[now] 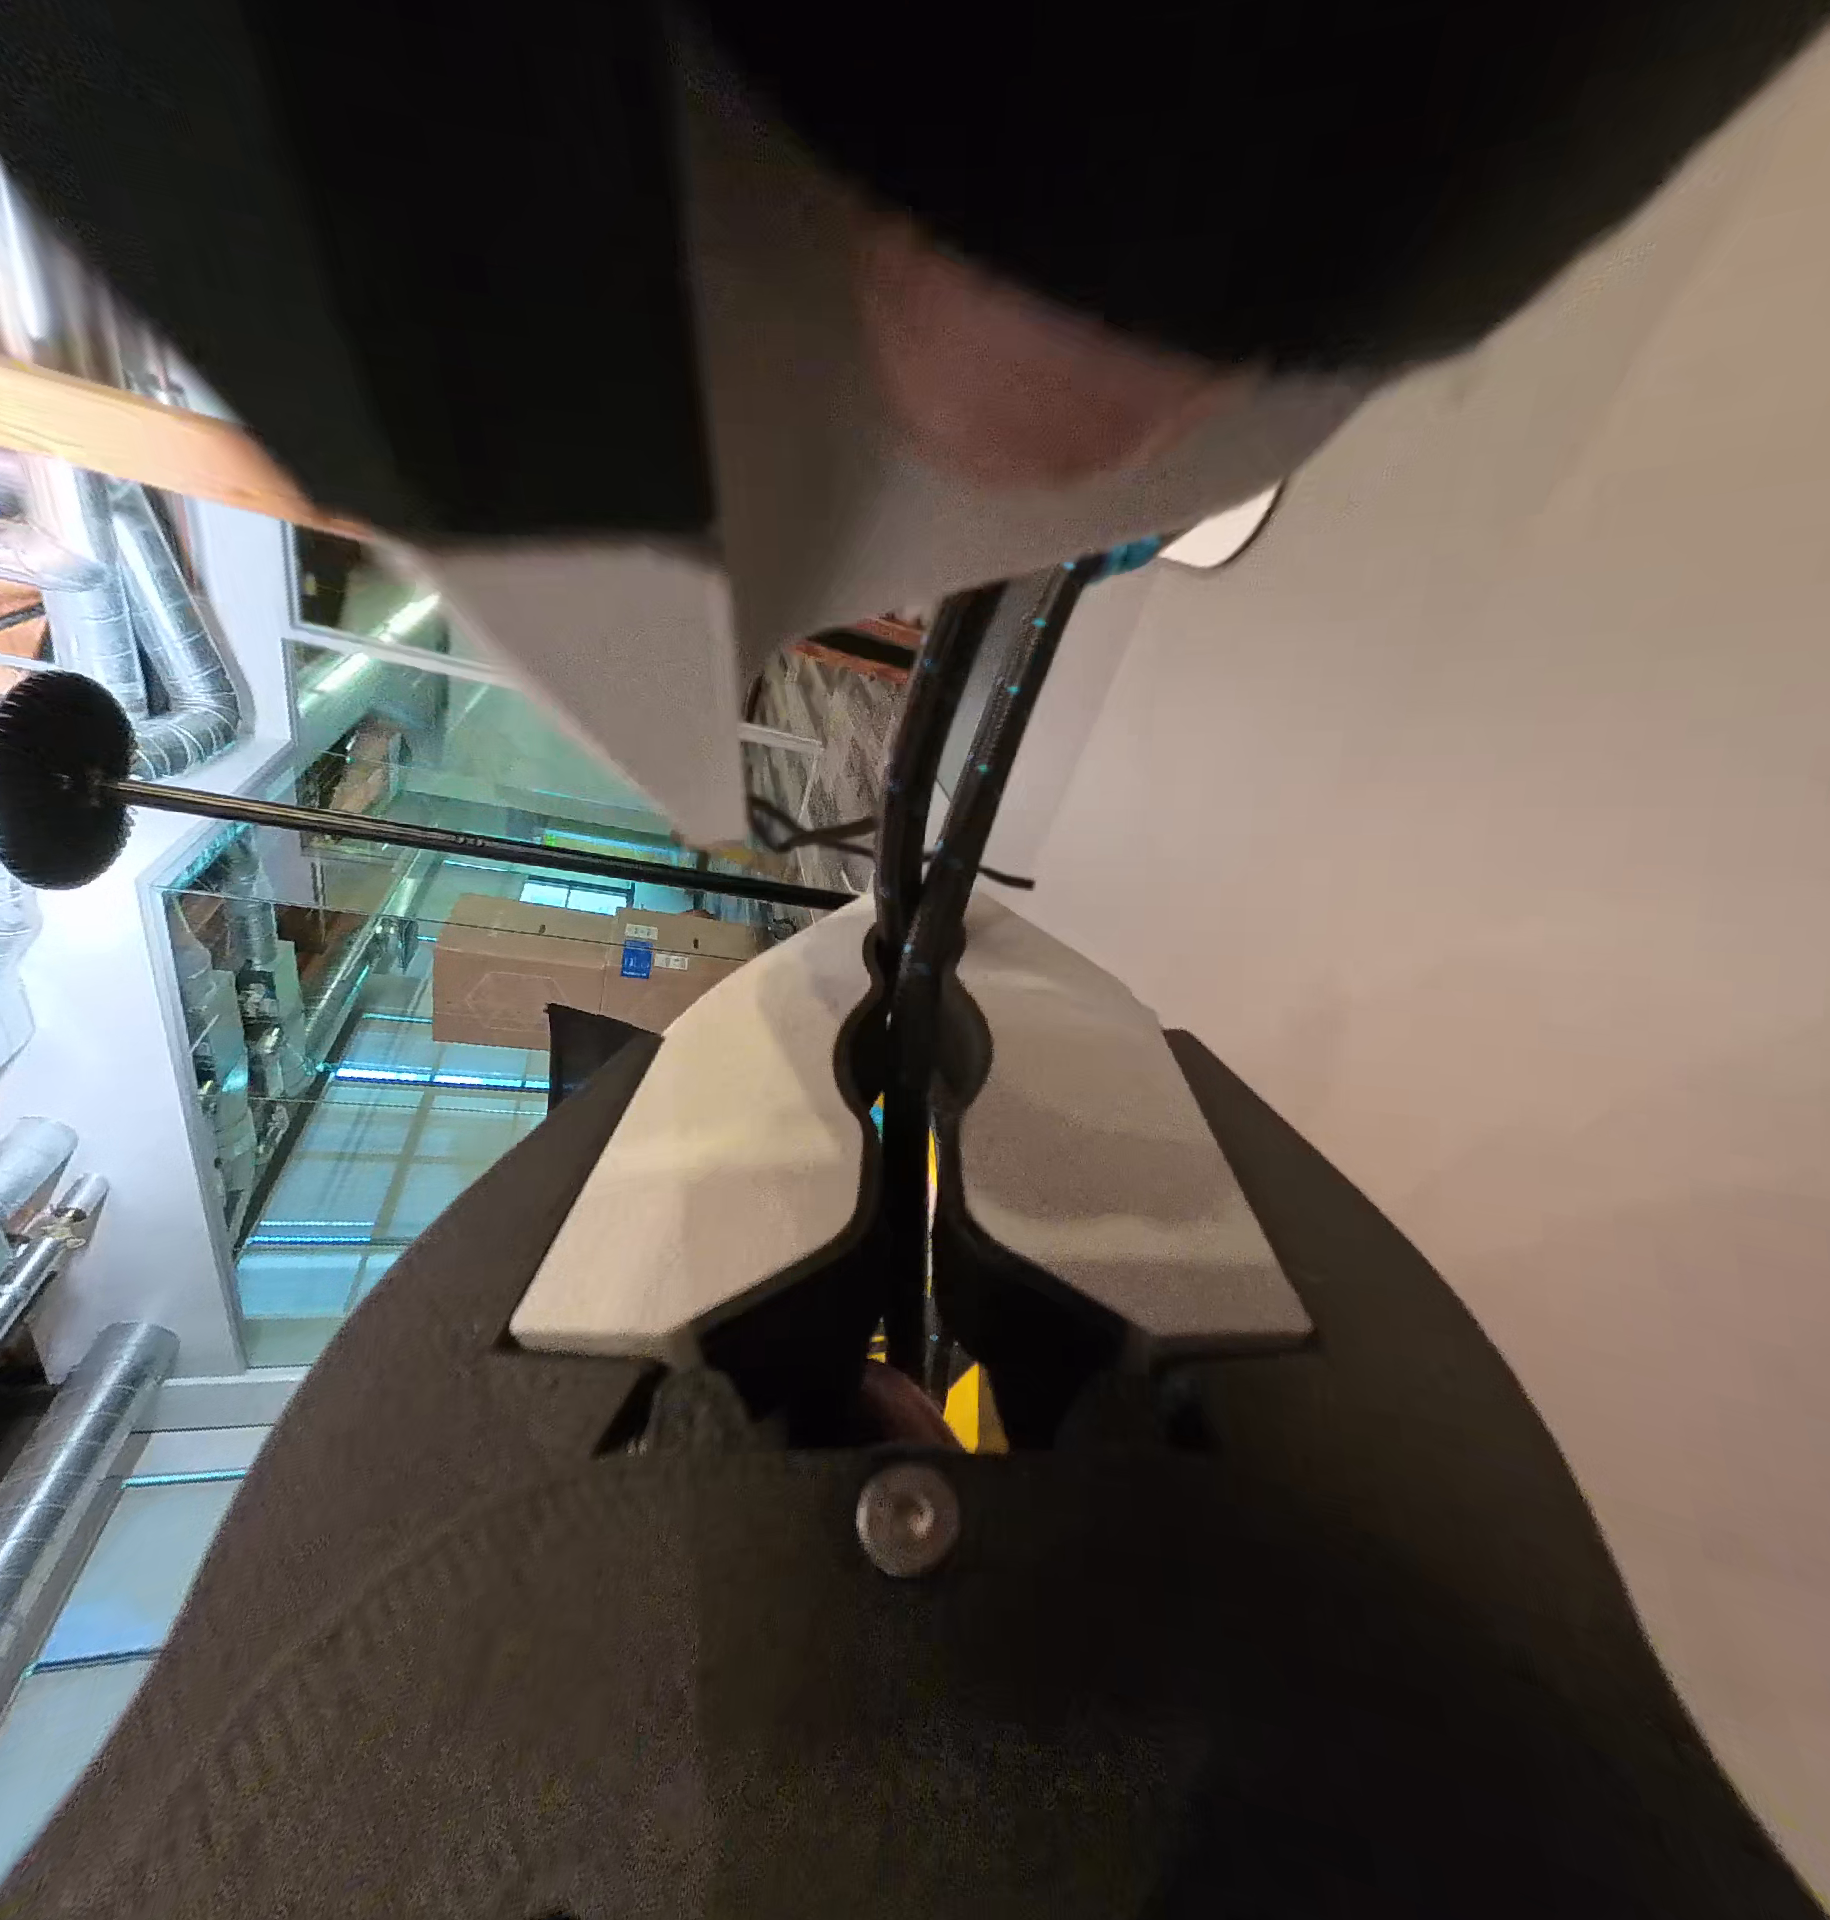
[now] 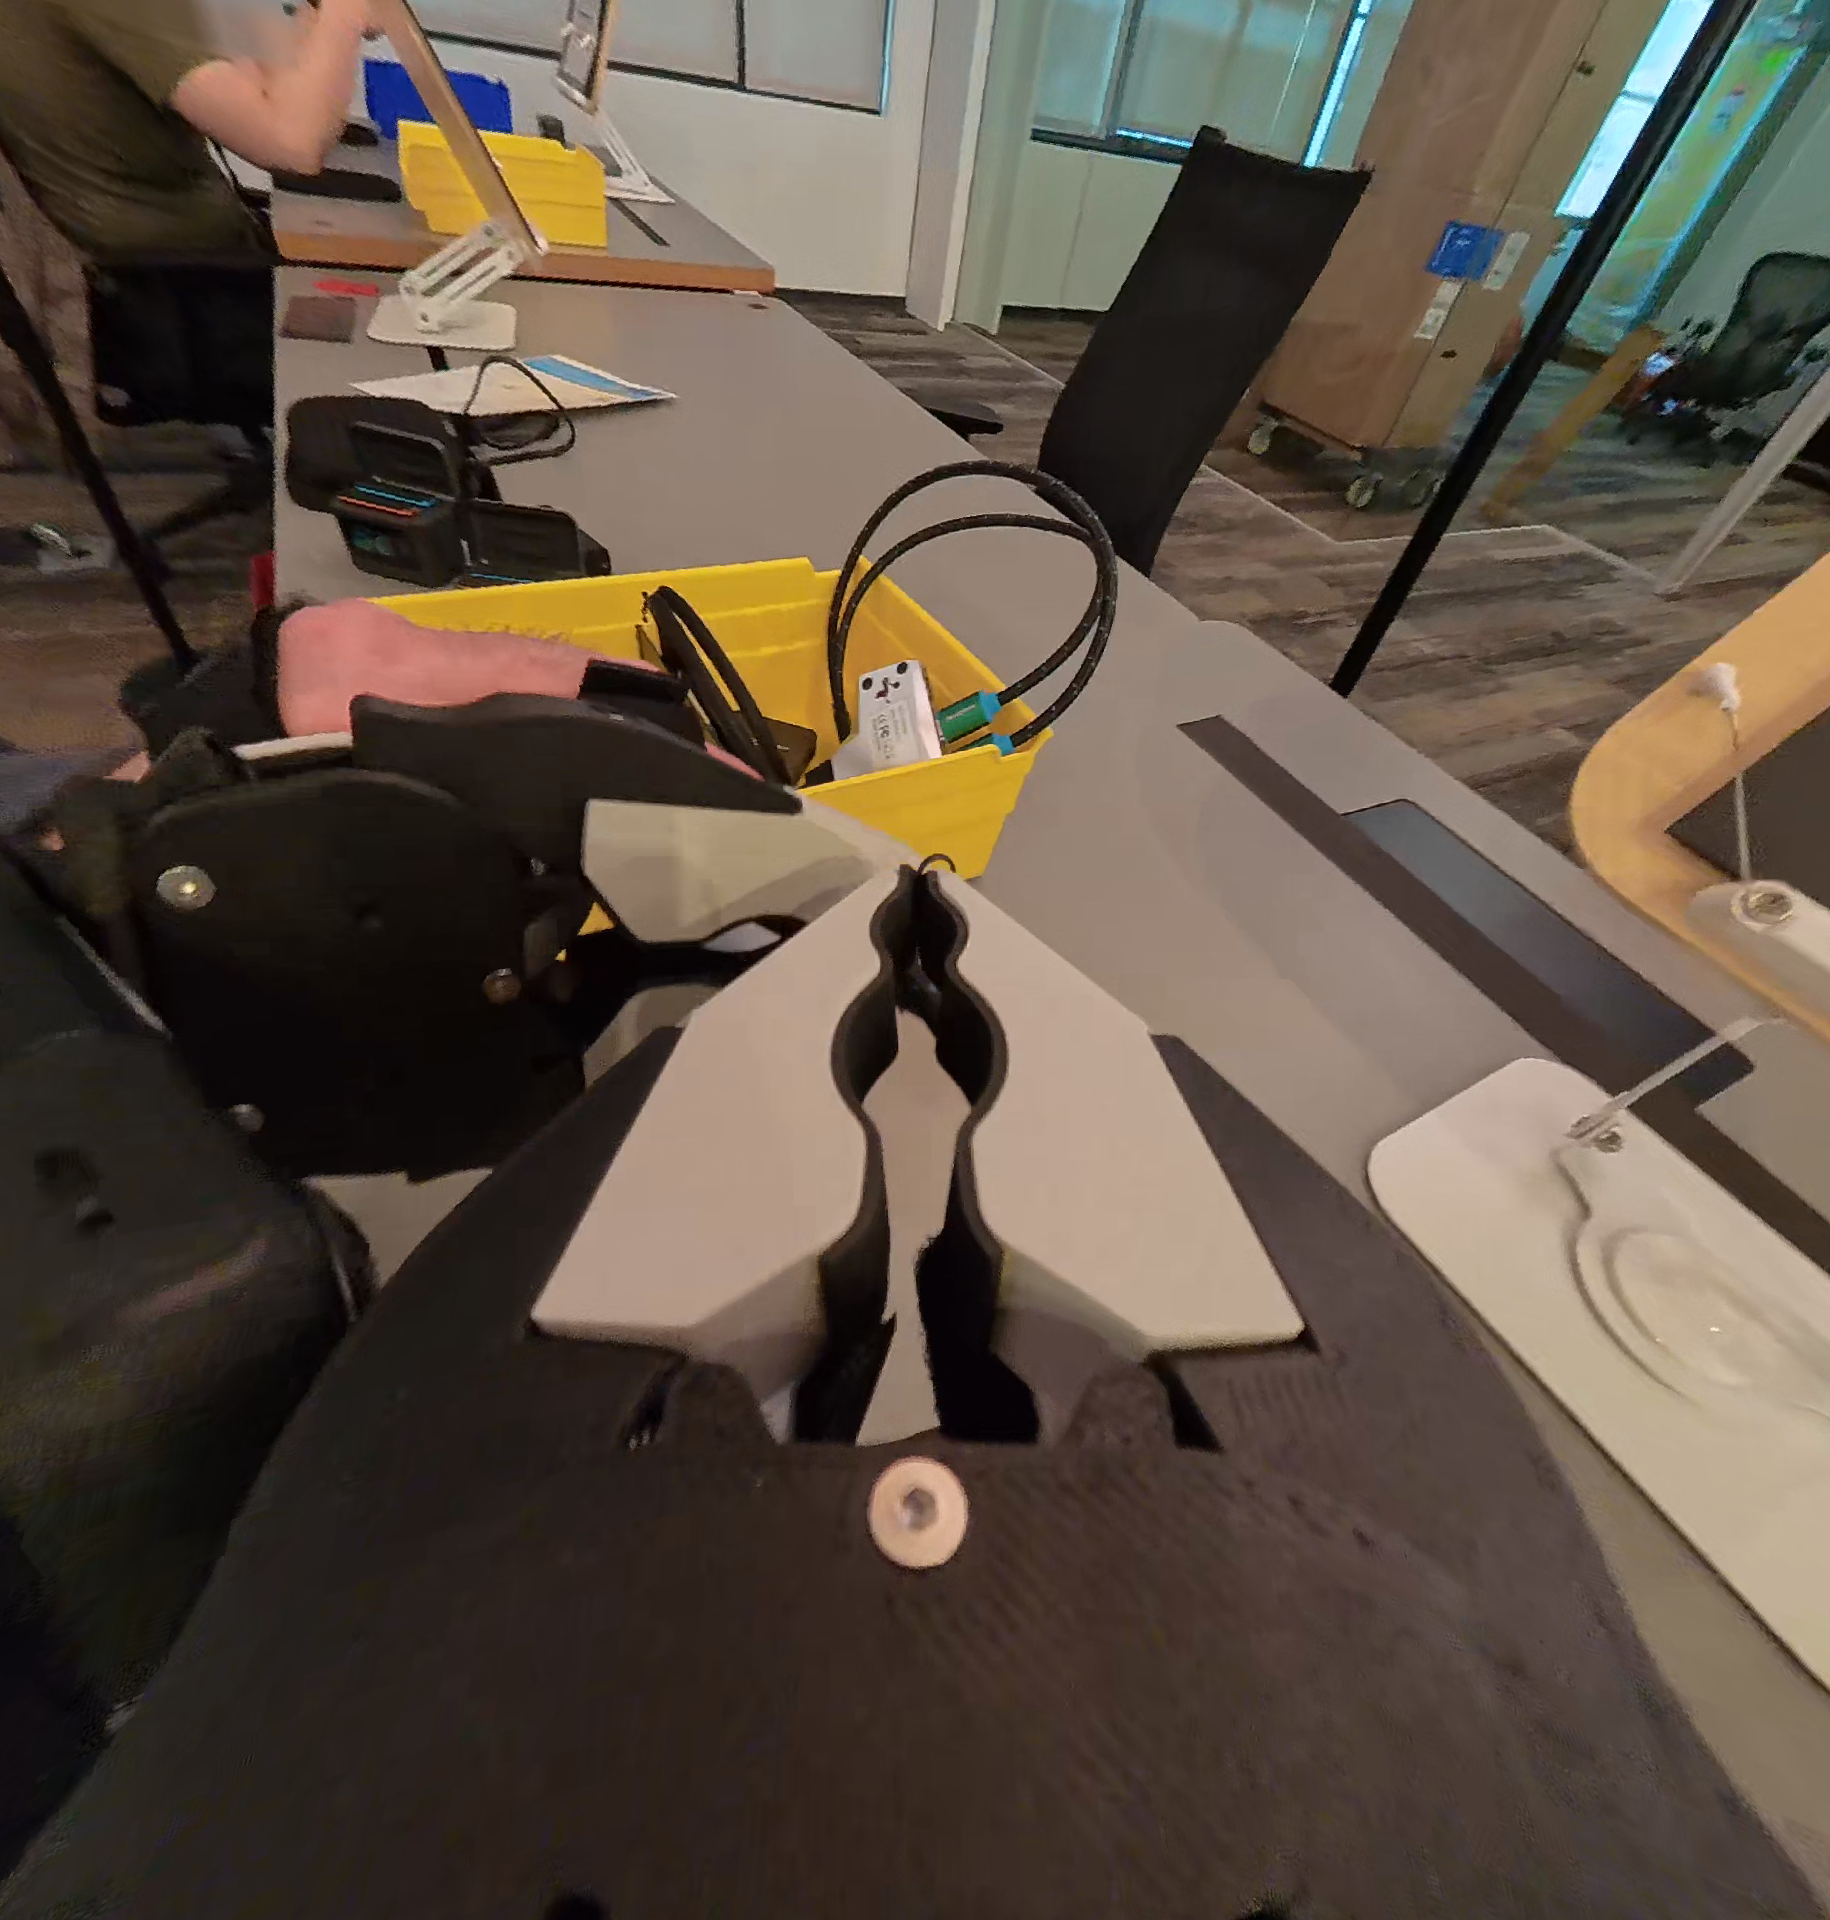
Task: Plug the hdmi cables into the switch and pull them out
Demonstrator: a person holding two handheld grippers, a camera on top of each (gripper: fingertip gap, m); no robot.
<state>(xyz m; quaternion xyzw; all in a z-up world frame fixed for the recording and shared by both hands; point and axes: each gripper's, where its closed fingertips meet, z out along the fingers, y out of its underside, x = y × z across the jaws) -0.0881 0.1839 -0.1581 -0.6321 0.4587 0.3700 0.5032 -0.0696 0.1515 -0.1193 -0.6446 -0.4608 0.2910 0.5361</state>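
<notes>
In the left wrist view my left gripper (image 1: 906, 935) is shut on a bundle of black braided HDMI cable (image 1: 1004, 707) with blue flecks; the cable runs out between the fingertips. A thin black tie (image 1: 994, 878) sticks out of the bundle. My right gripper (image 2: 919, 883) is shut, tip to tip with the left gripper (image 2: 786, 883), with a small black curl of the tie (image 2: 937, 860) at its tip. Behind them a yellow bin (image 2: 921, 810) holds the white switch (image 2: 895, 717) and another looped black cable (image 2: 1082, 582) with a teal plug (image 2: 968, 717).
The bin stands on a long grey table (image 2: 1150, 831). A white stand base (image 2: 1617, 1299) and a wooden frame (image 2: 1669, 748) are at the right. Black cases (image 2: 433, 509) lie farther back. A black chair (image 2: 1191, 312) and a black pole (image 2: 1513, 364) stand beyond the edge. A person (image 2: 111, 125) sits far left. The gap from one gripper's tips to the other's is roughly 5 cm.
</notes>
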